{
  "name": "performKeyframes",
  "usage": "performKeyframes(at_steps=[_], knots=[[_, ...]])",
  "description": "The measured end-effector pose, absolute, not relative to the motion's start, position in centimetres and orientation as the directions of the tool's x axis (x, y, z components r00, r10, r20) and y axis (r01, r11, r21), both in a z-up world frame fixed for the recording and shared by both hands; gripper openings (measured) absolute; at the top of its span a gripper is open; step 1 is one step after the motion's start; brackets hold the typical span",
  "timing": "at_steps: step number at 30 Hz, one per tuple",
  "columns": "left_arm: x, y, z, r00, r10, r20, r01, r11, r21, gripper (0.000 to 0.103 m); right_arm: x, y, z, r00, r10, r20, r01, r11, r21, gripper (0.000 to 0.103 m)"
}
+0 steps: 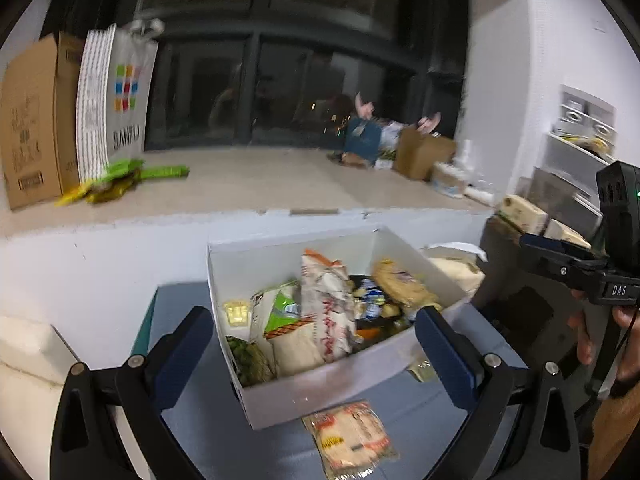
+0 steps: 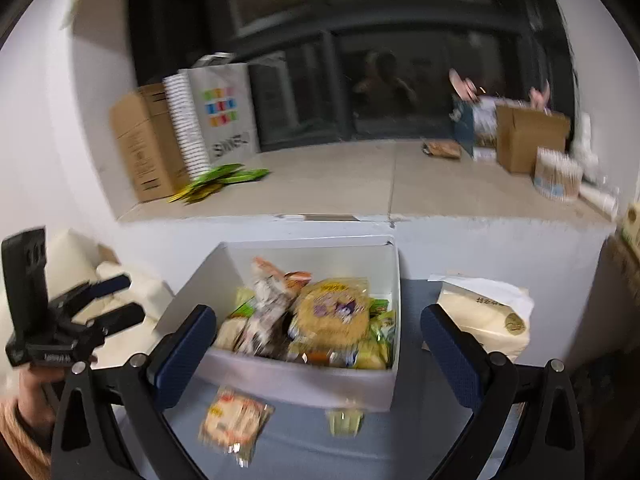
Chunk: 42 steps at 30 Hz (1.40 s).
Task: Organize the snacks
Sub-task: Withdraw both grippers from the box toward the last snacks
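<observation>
A white open box (image 1: 320, 394) (image 2: 304, 380) sits on a blue-grey surface, full of several snack packets, among them a round yellow noodle pack (image 2: 332, 312) and a red-and-white bag (image 1: 328, 312). In front of the box lie an orange-and-white snack packet (image 1: 352, 436) (image 2: 234, 420) and a small yellow packet (image 1: 420, 370) (image 2: 345, 420). My left gripper (image 1: 314, 312) (image 2: 130, 297) is open on the box's near left side, holding nothing. My right gripper (image 2: 317, 311) (image 1: 536, 242) is open too and empty, hovering before the box.
A cream paper bag (image 2: 484, 316) stands right of the box. Behind it runs a stone window ledge (image 1: 280, 184) with a cardboard box (image 1: 32, 120), a white shopping bag (image 1: 128, 96), green packets (image 1: 132, 174) and more cartons (image 2: 528, 136). A white cushion (image 1: 28, 356) lies left.
</observation>
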<state>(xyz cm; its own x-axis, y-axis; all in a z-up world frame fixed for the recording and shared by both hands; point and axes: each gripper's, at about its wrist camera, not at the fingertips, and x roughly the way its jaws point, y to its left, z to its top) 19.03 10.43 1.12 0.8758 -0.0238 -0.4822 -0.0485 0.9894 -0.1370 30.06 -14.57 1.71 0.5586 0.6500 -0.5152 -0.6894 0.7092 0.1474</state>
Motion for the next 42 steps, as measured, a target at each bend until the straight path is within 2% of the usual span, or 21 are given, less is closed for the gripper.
performKeyframes(at_steps=[7, 10, 12, 15, 19, 24, 28, 36, 42], knots=[[12.5, 6.5, 1.4, 0.906, -0.046, -0.421, -0.01, 0.992, -0.13, 0.103, 21.8, -19.0, 2.0, 0.575, 0.692, -0.437, -0.725, 0.678, 0.12, 0.103], [10.5, 5.0, 0.8, 0.907, -0.055, -0.419, -0.004, 0.99, -0.14, 0.103, 19.2, -20.5, 0.8, 0.569, 0.7, -0.431, -0.722, 0.677, 0.145, 0.103], [9.3, 4.0, 0.2, 0.898, -0.12, -0.423, 0.036, 0.979, -0.202, 0.103, 17.7, -21.2, -0.2, 0.575, 0.699, -0.426, -0.714, 0.682, 0.156, 0.103], [7.8, 2.4, -0.8, 0.886, -0.148, -0.439, 0.057, 0.975, -0.214, 0.103, 16.4, -22.2, -2.2, 0.557, 0.708, -0.434, -0.7, 0.681, 0.214, 0.103], [6.3, 0.9, -2.1, 0.876, -0.132, -0.463, 0.054, 0.982, -0.178, 0.103, 15.6, -23.0, -5.2, 0.546, 0.693, -0.471, -0.672, 0.698, 0.249, 0.103], [5.5, 1.3, -3.4, 0.869, -0.131, -0.478, 0.022, 0.974, -0.227, 0.103, 16.4, -23.7, -8.1, 0.522, 0.69, -0.501, -0.634, 0.707, 0.313, 0.103], [5.1, 1.5, -4.0, 0.87, -0.109, -0.481, 0.004, 0.977, -0.215, 0.103, 18.1, -23.3, -9.2, 0.519, 0.673, -0.527, -0.607, 0.724, 0.327, 0.103], [4.4, 2.1, -4.6, 0.87, -0.109, -0.48, -0.008, 0.972, -0.234, 0.103, 23.0, -18.7, -12.5, 0.492, 0.604, -0.627, -0.603, 0.756, 0.254, 0.103], [3.8, 3.2, -4.9, 0.873, -0.062, -0.484, -0.052, 0.974, -0.22, 0.103, 26.7, -13.5, -14.2, 0.481, 0.541, -0.69, -0.63, 0.76, 0.157, 0.103]])
